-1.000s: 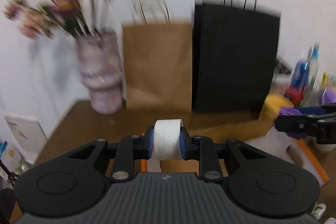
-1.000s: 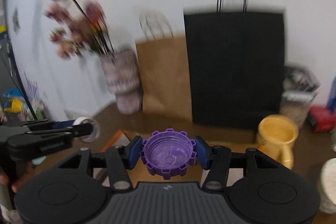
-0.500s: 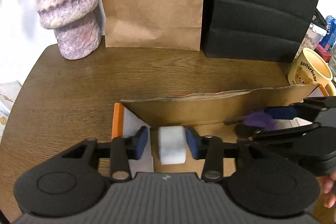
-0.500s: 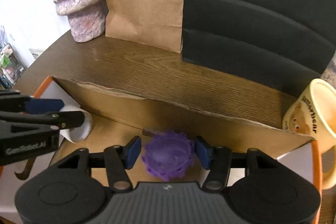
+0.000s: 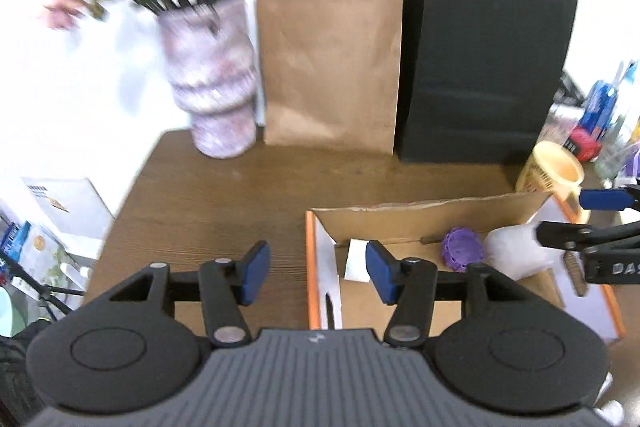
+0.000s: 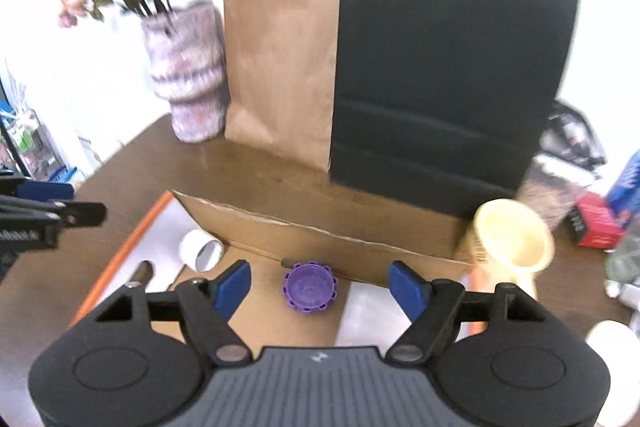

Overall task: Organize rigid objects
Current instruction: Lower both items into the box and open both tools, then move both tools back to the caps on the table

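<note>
A white tape roll (image 5: 357,259) (image 6: 201,250) lies in the left end of an open cardboard box (image 5: 432,215) (image 6: 320,227) with orange edges. A purple toothed cap (image 5: 462,249) (image 6: 309,287) lies in the box's middle. My left gripper (image 5: 314,274) is open and empty, raised above the box's left edge. My right gripper (image 6: 320,285) is open and empty, above the cap; it also shows at the right of the left wrist view (image 5: 592,219).
The box sits on a brown wooden table (image 5: 224,203). A pink vase with flowers (image 5: 210,79), a brown paper bag (image 5: 328,67) and a black paper bag (image 5: 480,75) stand at the back. A yellow mug (image 6: 512,243) stands right of the box. Clutter lies at far right.
Both grippers let go: the tape roll and the purple cap now lie in the box. Both grippers have opened wide and pulled back and up.
</note>
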A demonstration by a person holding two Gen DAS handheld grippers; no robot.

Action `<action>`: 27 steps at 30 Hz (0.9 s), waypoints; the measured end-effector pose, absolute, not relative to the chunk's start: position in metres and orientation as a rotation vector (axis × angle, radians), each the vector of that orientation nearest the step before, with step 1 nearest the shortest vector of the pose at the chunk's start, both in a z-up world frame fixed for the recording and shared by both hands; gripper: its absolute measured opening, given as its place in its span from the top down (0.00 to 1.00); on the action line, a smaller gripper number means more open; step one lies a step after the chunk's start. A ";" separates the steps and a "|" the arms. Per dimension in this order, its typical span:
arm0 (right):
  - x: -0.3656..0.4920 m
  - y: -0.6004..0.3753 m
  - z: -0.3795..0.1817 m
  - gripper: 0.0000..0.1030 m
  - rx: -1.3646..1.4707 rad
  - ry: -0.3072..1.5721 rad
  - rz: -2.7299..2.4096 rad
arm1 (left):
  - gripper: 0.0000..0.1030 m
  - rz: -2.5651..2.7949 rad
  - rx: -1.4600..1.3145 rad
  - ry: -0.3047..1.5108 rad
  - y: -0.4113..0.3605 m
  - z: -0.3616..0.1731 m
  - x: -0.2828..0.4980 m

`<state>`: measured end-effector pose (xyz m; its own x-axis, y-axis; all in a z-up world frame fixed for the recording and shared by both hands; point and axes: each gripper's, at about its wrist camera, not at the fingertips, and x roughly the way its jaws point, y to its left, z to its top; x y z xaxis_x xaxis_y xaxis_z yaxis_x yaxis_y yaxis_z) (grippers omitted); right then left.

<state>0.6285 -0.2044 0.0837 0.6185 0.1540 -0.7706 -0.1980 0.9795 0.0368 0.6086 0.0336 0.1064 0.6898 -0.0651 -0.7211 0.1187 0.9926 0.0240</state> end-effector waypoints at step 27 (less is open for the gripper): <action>0.123 -0.235 0.096 0.07 0.022 0.270 0.125 | 0.03 -0.123 0.055 0.080 0.037 0.082 0.117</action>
<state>0.1230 -0.2354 0.0957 0.9560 0.1266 -0.2646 -0.1206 0.9919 0.0388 0.1171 0.0372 0.0816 0.9892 -0.1206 -0.0828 0.1250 0.9909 0.0503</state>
